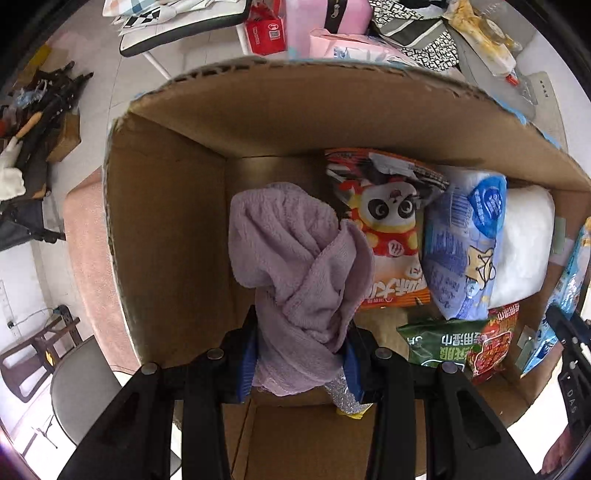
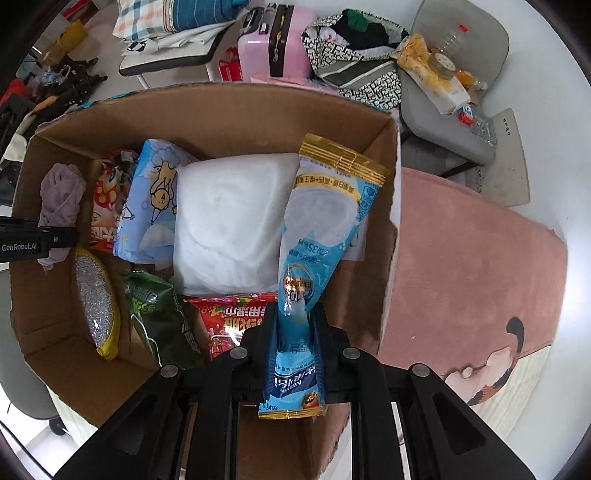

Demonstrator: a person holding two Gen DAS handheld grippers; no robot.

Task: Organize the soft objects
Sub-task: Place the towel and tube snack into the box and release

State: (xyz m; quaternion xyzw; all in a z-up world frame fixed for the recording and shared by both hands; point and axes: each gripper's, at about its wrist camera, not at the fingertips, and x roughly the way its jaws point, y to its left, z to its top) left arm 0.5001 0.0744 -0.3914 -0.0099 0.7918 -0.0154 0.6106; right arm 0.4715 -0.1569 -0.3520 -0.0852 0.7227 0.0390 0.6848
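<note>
My left gripper [image 1: 301, 347] is shut on a lilac towel [image 1: 295, 258] and holds it over the left end of an open cardboard box [image 1: 166, 221]. The towel also shows in the right wrist view [image 2: 61, 199], with the left gripper [image 2: 37, 238] beside it. My right gripper [image 2: 295, 325] is shut on a light blue pouch with gold ends [image 2: 321, 229], held over the box's right side [image 2: 384, 236]. Inside lie a panda snack bag [image 1: 388, 236], a blue tissue pack [image 1: 465, 251], a white pillow pack [image 2: 229, 221], green [image 2: 159, 317] and red [image 2: 229, 321] wipe packs, and a silver scrubber [image 2: 94, 299].
The box stands on a pink rug [image 2: 472, 266]. Behind it are a pink suitcase [image 2: 273, 44], a patterned bag [image 2: 354, 62], a grey chair with bottles [image 2: 450, 92] and folded cloths on a seat [image 2: 173, 33]. Dark clutter lies at the far left [image 1: 40, 122].
</note>
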